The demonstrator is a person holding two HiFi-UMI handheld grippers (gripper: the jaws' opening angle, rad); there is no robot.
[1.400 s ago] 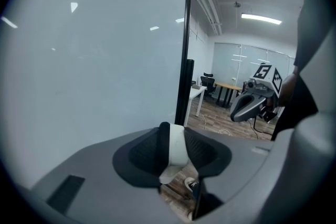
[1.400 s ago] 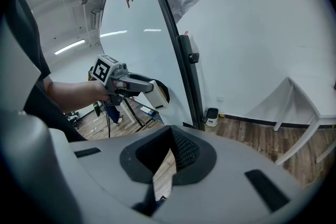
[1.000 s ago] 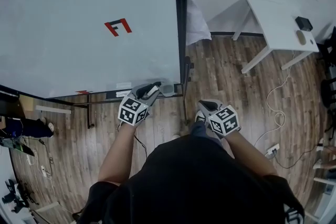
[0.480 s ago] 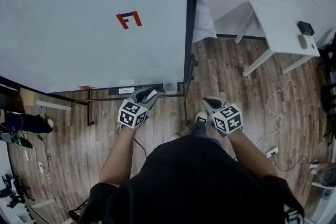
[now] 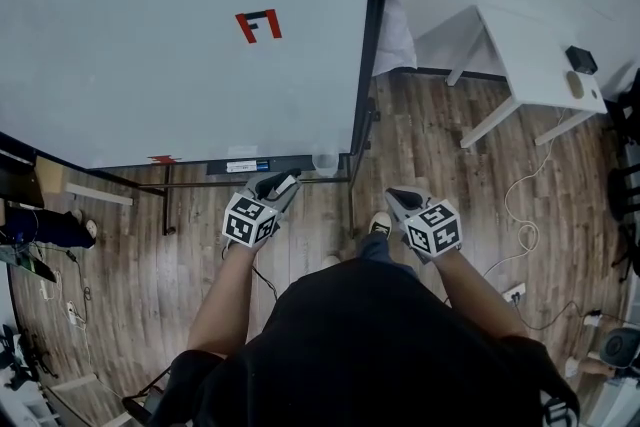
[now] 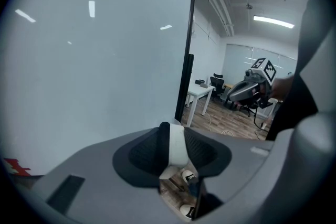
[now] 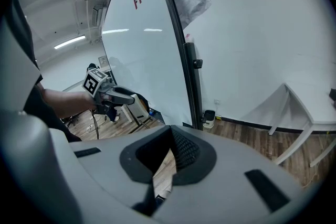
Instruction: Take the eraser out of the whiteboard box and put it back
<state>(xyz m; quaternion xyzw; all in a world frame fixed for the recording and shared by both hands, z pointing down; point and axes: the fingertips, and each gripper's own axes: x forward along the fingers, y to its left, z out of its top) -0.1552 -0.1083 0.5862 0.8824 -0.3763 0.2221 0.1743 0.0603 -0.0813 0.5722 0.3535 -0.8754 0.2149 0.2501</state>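
The white eraser [image 6: 177,145], dark along one side, is clamped between the jaws of the left gripper [image 5: 282,184]. It is held in front of the lower edge of the whiteboard [image 5: 150,45], near but apart from the small translucent whiteboard box [image 5: 325,162] at the board's lower right corner. The right gripper [image 5: 399,200] is held over the wooden floor [image 5: 450,145], its jaws drawn together with nothing between them.
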